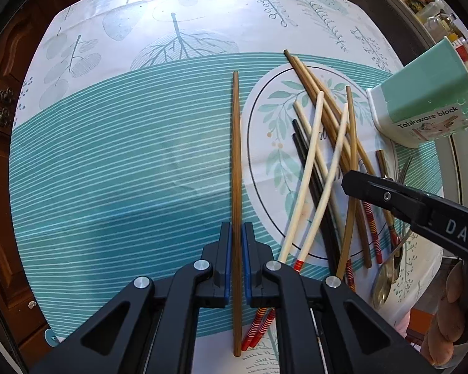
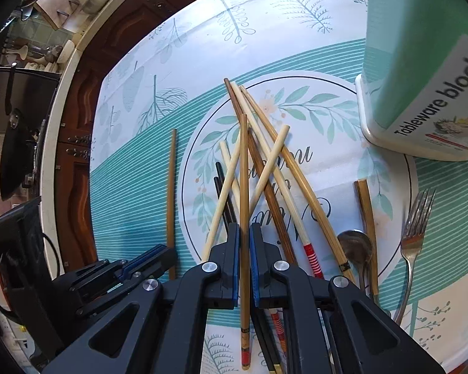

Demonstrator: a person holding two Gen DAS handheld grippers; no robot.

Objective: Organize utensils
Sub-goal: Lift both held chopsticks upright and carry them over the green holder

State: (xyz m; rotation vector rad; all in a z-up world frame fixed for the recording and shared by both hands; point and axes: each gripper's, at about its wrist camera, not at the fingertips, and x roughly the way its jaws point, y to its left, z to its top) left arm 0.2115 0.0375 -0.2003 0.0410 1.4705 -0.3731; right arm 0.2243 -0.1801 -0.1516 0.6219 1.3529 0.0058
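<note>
Teal stripes and leaf prints covered the cloth on the surface (image 1: 115,162), with dark wooden cabinet doors (image 2: 78,168) behind it. My left gripper (image 1: 237,233) had its fingers clenched on a single brown chopstick (image 1: 236,155), which ran straight between the blue pads, apart from the rest and just left of the printed circle. My right gripper (image 2: 244,233) had its fingers clamped around another brown chopstick (image 2: 243,168), its red-banded end reaching past the fingers toward the camera. That one rose out of the crossed pile of chopsticks (image 2: 265,168) lying on the circle: pale, brown and black ones, several with red-striped ends. A spoon (image 2: 355,246) and a fork (image 2: 416,227) lay to the pile's right. Beyond them stood the green box labelled "Tableware block" (image 2: 421,62).
</note>
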